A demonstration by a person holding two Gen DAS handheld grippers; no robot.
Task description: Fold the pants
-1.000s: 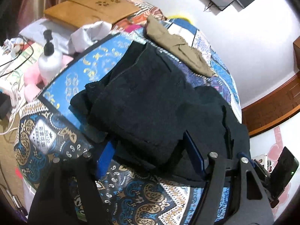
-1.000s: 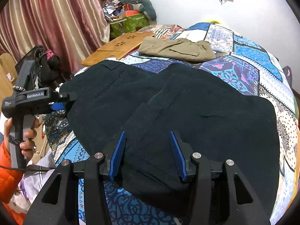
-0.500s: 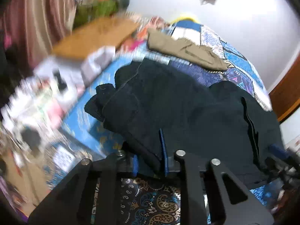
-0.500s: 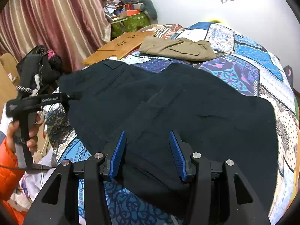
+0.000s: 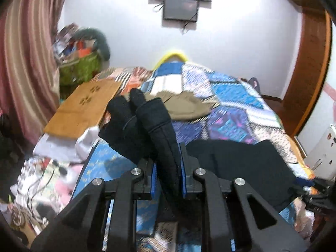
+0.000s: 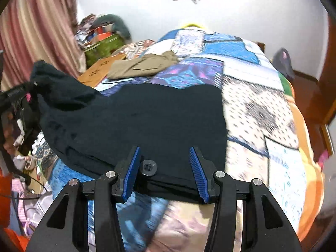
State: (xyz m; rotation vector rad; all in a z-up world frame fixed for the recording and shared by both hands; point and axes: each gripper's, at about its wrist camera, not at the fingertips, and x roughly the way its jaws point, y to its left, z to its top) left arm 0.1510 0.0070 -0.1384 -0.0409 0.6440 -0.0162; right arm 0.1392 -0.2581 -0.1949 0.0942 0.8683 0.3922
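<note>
Patchwork quilt bed carries the black pants, long axis running left-right across both grippers. Left gripper is clamped on a lifted bunch at the pants' left end. Right gripper has jaws apart, straddling the near edge by the button; only the right view shows that. Tan pants lie beyond, well apart.
</note>
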